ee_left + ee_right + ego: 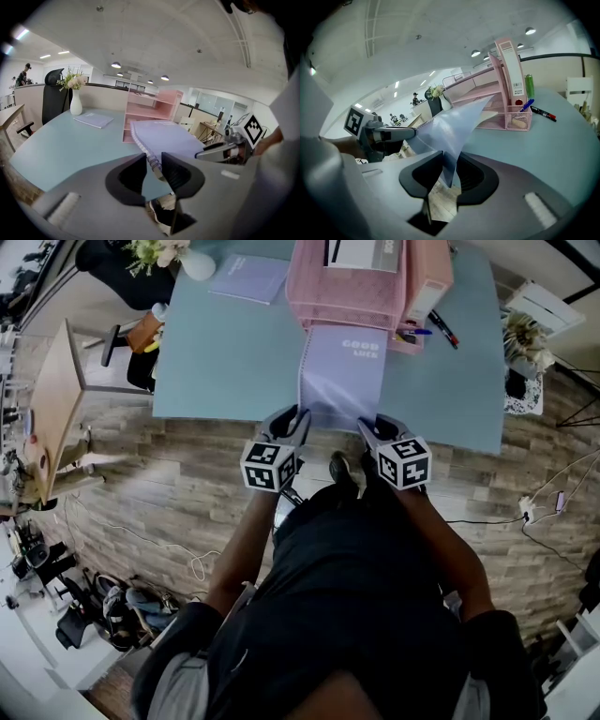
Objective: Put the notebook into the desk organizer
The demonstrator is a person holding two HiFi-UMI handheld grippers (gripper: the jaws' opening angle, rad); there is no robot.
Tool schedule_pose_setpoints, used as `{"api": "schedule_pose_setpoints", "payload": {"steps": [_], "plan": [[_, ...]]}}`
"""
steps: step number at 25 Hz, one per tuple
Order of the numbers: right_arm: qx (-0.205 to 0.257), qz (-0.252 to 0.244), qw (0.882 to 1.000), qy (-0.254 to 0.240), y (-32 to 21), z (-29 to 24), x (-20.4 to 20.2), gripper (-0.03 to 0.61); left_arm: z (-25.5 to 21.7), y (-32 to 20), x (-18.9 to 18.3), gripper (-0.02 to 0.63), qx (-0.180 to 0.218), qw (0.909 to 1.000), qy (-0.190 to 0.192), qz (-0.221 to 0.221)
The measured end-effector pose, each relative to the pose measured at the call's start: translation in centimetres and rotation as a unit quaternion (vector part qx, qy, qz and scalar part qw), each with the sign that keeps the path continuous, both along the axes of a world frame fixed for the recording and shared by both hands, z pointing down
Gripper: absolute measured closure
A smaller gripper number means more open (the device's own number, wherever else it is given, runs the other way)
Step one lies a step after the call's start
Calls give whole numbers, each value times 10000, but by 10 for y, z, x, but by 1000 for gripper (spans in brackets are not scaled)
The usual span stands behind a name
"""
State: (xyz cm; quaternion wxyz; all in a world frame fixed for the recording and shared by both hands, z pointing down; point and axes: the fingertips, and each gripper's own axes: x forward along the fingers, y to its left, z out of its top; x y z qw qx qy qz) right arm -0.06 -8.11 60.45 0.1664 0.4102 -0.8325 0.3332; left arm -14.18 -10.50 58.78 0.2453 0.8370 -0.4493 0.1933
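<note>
The notebook (342, 376) is lavender, with a wire spiral down its left side and a smooth, slightly glossy cover printed in white. It sits between the near edge of the table (225, 352) and the organizer (347, 287), its far edge at the mouth of the lowest tray. Its near corners overhang the table edge.

The left gripper (291, 418) has its jaws drawn in narrow on the near-left corner, with the coil (153, 161) pinched between the dark pads. The right gripper (370, 425) clamps the near-right corner, where the thin sheet bends up in a soft curve between the pads.

The organizer is pink and boxy, a stack of shallow trays with slotted sides. A tall pink file box (511, 70) stands upright beside it, and a pink mesh pen cup (518, 122) at its foot holds a blue pen.

The table top is matte pale blue-green and flat. A second, thinner notebook (248, 277) lies on its far side near a white rounded vase (197, 263) of flowers. A red-and-black marker (543, 113) lies loose on the top. The floor (141, 493) below is wood plank — grey-brown and streaked.
</note>
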Motion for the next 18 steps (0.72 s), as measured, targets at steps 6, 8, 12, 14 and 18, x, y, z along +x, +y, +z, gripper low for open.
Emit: {"api": "schedule_pose_setpoints", "payload": {"steps": [6,8,12,14,18], "plan": [[7,-14,10000,-26,-9,4,0,488,3,-8,0,456,-4,10000,-8,-44],[16,-14,10000,-26,-12,4,0,488,3,-11,0,456,-9,10000,-4,-48],[87,-32,10000,13,-18,0,2,488,1,-18,2,456,13,10000,8,-43],[129,-49,9999,34,-24,-1,3,488,2,-23,2,456,27,10000,25,-55],[151,-53,9999,41,-35,0,3,488,3,-33,2,456,31,9999,64,-88]]}}
